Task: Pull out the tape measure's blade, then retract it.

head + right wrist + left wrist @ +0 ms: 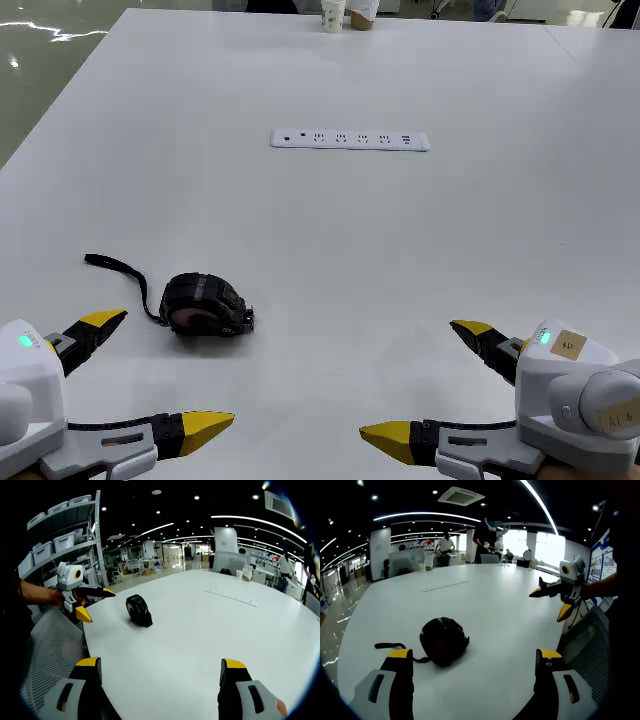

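Observation:
A black tape measure (204, 305) with a black wrist strap (122, 271) lies on the white table (330, 220), blade fully inside. My left gripper (165, 370) is open just in front of it, a short gap away. In the left gripper view the tape measure (443, 641) sits between and beyond the yellow-tipped jaws. My right gripper (430, 385) hovers open at the table's near right, with nothing in it. The right gripper view has the tape measure (138, 610) farther off, next to the left gripper (95, 603). The right gripper (551, 602) appears in the left gripper view.
A white power strip (350, 139) lies across the middle of the table. Two cups (345, 15) stand at the far edge. Shelving with bins (60, 540) stands behind the left side. People (487, 537) stand beyond the table's far end.

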`<state>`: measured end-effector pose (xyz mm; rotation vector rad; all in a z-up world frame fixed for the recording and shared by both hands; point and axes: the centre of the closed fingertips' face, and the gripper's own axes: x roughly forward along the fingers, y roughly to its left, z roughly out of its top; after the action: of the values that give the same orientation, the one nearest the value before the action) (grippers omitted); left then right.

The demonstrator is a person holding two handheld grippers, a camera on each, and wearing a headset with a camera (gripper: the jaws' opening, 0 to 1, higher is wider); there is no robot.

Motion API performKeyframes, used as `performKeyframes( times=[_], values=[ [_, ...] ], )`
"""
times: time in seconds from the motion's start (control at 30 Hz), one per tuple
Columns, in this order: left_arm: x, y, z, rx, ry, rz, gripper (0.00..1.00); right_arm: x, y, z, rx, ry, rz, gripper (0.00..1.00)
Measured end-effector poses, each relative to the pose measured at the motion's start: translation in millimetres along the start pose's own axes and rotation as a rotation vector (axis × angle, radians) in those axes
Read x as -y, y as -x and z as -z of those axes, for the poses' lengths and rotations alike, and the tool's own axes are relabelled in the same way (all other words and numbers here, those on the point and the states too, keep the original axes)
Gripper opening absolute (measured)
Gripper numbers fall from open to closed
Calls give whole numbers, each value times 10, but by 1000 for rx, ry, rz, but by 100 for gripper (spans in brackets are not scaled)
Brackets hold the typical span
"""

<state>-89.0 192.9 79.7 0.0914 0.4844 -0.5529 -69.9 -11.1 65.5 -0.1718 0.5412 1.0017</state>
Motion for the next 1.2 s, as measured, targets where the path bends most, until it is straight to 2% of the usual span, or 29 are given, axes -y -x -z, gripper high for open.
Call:
performKeyframes(
  times=[0.33,0.4,0.47,1.2],
  values=[
    [7,-5,-7,0,-2,5,99,60,19,6,-3,9,22,99],
    [12,-5,-8,1,-2,8,99,74,30,-11,10,27,33,99],
    [10,-5,-8,1,-4,8,99,59,32,12,-3,16,24,99],
    [-19,-44,-24,-9,-23,29,99,74,8,53,-23,41,8,99]
  ],
)
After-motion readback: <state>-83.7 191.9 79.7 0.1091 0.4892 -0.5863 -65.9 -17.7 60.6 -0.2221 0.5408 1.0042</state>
